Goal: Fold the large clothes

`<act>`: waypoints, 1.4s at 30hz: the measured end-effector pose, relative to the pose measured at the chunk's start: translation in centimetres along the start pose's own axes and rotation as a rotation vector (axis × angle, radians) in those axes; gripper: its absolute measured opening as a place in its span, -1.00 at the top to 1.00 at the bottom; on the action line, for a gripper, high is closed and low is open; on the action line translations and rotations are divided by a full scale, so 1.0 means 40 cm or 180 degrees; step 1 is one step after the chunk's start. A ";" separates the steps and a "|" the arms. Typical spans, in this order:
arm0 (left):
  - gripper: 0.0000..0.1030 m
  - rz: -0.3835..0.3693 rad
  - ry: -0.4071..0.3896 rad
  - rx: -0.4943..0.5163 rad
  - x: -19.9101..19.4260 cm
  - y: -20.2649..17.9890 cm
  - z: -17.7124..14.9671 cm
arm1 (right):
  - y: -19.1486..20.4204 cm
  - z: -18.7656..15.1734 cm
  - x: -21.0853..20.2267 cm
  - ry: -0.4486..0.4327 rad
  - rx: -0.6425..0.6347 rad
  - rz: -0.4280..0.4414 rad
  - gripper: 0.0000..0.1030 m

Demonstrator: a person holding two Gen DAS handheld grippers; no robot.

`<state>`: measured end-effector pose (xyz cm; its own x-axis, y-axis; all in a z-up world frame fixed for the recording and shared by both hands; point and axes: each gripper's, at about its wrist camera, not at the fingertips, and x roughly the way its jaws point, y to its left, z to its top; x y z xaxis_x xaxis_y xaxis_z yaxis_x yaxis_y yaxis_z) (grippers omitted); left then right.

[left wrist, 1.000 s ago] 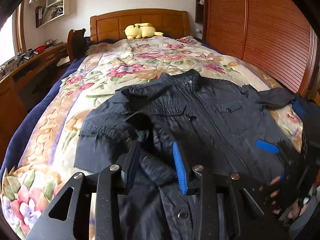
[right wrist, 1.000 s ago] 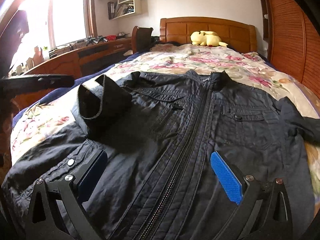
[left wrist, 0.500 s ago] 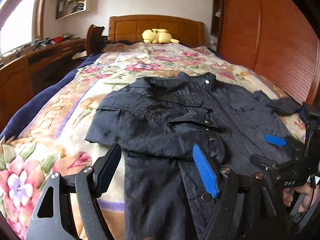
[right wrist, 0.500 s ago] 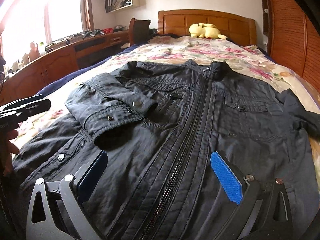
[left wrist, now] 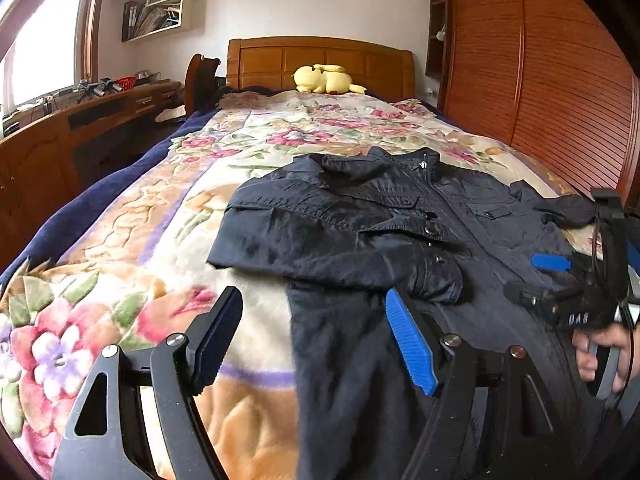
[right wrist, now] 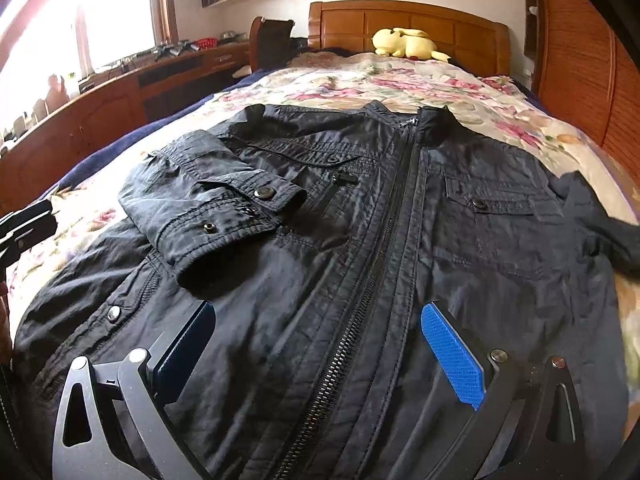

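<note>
Where legible, "DAS" on right gripper (left wrist: 576, 312).

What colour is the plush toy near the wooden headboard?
Yellow plush toy; the right wrist view shows it best.

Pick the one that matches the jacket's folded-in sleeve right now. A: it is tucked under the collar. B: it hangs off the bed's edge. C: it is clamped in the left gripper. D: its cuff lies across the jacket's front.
D: the sleeve cuff lies across the front of the jacket, beside the zipper, touched by neither gripper.
</note>
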<state>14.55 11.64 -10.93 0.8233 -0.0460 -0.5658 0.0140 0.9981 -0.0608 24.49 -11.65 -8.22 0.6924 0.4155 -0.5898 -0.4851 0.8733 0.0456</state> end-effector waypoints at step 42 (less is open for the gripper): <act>-0.46 -0.0361 -0.0144 -0.0065 -0.088 0.054 -0.020 | -0.039 0.126 -0.084 0.0163 -0.0127 0.0264 0.94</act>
<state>11.25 13.90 -9.73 0.8418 -0.1560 -0.5167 0.0971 0.9855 -0.1393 25.62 -13.13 -2.23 0.6212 0.4716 -0.6259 -0.5614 0.8251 0.0644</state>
